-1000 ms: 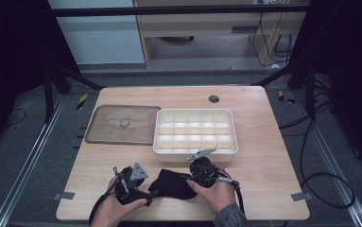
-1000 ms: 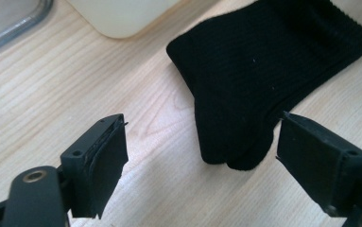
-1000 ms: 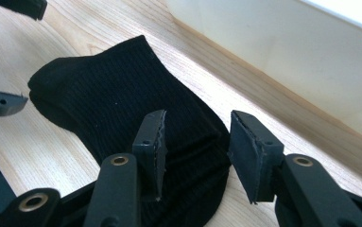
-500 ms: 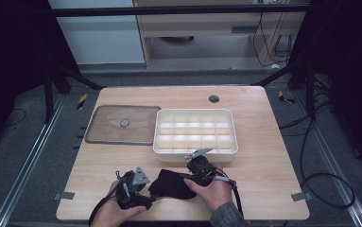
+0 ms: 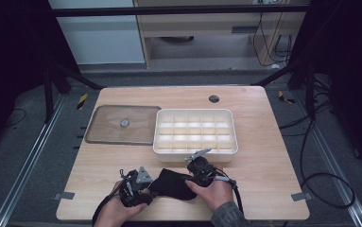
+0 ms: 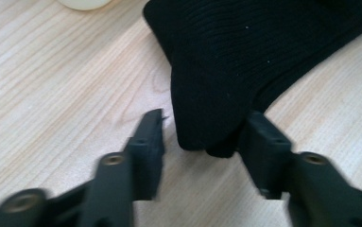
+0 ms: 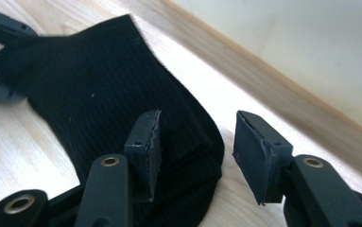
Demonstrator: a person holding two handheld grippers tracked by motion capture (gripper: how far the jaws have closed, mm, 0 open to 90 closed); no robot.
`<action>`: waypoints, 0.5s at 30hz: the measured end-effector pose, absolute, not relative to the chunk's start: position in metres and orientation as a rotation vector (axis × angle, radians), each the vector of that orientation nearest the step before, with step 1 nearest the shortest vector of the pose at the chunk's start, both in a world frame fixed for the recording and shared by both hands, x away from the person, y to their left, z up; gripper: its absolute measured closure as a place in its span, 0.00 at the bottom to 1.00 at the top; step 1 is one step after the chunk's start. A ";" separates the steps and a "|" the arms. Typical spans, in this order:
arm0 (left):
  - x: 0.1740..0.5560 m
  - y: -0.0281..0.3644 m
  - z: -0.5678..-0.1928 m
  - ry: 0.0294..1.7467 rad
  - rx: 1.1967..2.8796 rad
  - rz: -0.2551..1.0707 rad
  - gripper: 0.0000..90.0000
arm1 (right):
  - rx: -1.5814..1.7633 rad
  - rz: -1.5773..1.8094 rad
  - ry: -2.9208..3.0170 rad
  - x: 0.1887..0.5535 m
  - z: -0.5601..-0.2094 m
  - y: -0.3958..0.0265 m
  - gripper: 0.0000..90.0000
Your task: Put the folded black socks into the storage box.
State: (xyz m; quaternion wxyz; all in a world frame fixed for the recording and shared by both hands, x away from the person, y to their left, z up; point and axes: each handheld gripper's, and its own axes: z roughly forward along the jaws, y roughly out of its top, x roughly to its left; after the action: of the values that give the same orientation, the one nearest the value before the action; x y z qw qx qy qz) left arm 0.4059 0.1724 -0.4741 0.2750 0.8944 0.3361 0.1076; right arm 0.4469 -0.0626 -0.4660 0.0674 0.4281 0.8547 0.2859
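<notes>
**Tongs positioned at both ends of the sock**

Left tongs (image 6: 202, 137): jaws have just been closing; the end of the black sock (image 6: 245, 61) sits between them, one jaw touching, the other apart. Right tongs (image 7: 195, 151): open, astride the sock's opposite edge. The sock lies flat on the surface (image 5: 273, 156), just before the white compartment tray (image 5: 195, 150).

A laboratory recording bay. The wooden table (image 5: 259, 142) stands on grey flooring between dark metal frame struts (image 5: 51, 80). Behind the table, loose cables (image 5: 311, 142) trail beside a cabinet (image 5: 202, 28).
</notes>
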 end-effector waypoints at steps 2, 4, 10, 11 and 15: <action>0.408 0.173 -0.475 0.907 2.403 0.280 0.68 | 1.274 0.861 2.594 0.446 -0.467 -0.063 0.55; 0.409 0.172 -0.476 0.910 2.402 0.278 0.71 | 1.276 0.856 2.604 0.445 -0.467 -0.064 0.54; 0.412 0.171 -0.478 0.883 2.419 0.240 0.88 | 1.261 0.831 2.624 0.444 -0.466 -0.063 0.54; 0.413 0.171 -0.478 0.877 2.426 0.236 0.88 | 1.255 0.823 2.630 0.443 -0.466 -0.063 0.54; 0.412 0.170 -0.478 0.877 2.429 0.232 0.92 | 1.236 0.810 2.640 0.439 -0.466 -0.062 0.53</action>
State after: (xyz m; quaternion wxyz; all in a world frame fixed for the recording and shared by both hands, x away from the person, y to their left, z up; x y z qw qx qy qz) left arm 0.4124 0.1700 -0.4776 0.2708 0.9018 0.3257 0.0860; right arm 0.4388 -0.0623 -0.4657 0.0578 0.4079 0.8711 0.2673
